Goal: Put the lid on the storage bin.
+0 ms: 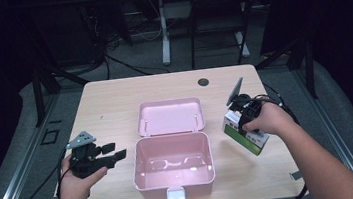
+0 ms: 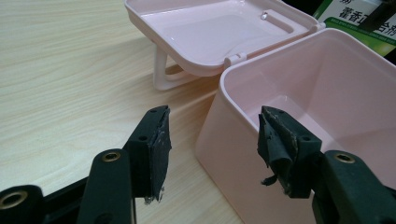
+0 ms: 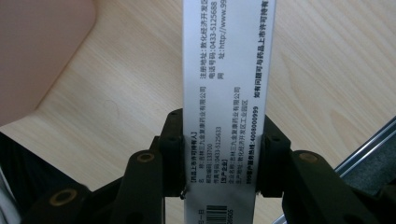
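Observation:
A pink plastic box stands open in the middle of the table, its lid folded back behind it. My left gripper hovers open just left of the box; in the left gripper view its fingertips frame the box's near wall. My right gripper is shut on a green and white carton, held to the right of the box. In the right gripper view the jaws pinch the carton's white printed side above the tabletop.
The light wood table has a round cable hole near its far edge. Dark floor, cables and table legs lie beyond. The box's pink corner shows left of the carton in the right gripper view.

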The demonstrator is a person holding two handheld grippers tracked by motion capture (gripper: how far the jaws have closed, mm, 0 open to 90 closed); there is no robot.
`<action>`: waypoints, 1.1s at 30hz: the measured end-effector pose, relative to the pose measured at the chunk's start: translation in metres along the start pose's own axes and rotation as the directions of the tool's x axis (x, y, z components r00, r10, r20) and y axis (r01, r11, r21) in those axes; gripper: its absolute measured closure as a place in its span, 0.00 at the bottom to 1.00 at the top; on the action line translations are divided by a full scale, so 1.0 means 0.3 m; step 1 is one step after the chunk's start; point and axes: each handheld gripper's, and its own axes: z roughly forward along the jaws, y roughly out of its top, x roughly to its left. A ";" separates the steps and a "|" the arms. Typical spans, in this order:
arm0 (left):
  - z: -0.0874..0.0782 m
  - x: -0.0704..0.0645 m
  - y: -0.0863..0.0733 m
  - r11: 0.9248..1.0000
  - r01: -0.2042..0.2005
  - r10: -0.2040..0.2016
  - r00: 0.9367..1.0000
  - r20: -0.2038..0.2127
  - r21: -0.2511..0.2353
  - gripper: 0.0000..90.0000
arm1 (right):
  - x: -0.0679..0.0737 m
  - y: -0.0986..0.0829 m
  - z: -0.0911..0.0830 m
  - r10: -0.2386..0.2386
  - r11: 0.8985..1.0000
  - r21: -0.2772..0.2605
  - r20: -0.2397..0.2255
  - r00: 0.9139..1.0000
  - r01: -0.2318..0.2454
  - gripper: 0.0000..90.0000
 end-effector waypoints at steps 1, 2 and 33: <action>-0.001 0.000 0.000 1.000 0.000 0.000 1.000 0.000 0.000 0.49 | 0.003 0.001 -0.008 -0.004 1.000 -0.001 -0.001 1.000 0.004 0.68; -0.001 0.000 0.000 1.000 0.000 0.000 1.000 0.000 -0.001 0.49 | 0.008 0.003 -0.016 -0.004 1.000 -0.005 0.000 1.000 0.004 0.68; -0.007 0.004 0.002 1.000 0.000 0.000 1.000 -0.001 -0.008 0.49 | 0.119 0.030 -0.234 -0.124 0.992 -0.017 0.011 0.992 0.124 0.68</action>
